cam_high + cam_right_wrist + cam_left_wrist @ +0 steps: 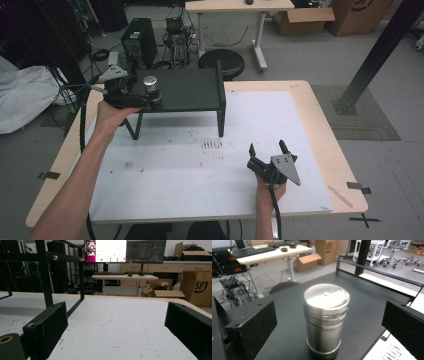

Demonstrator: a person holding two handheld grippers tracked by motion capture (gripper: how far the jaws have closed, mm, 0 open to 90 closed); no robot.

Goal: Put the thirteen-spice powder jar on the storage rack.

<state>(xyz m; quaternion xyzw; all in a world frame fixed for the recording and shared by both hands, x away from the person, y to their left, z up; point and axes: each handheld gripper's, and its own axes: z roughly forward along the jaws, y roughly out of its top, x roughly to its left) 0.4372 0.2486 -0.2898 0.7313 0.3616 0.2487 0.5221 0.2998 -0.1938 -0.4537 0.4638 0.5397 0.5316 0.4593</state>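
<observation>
On the bench (320, 150) a low shelf (190, 90) stands toward the far left, its legs on the mat (200, 175) that covers most of the benchtop. A metal canister (151, 85) sits upright on the shelf, near its left end and close to the front edge. The left gripper (142, 100) is at that same end, and in the left gripper view the canister (325, 320) stands between its jaws, apart from both. Over to the right, near the front of the bench, the right gripper (266, 149) rests low over the mat, well apart from the shelf. Behind the bench, on the floor, sit a stool (222, 61) and a computer tower (139, 42).
</observation>
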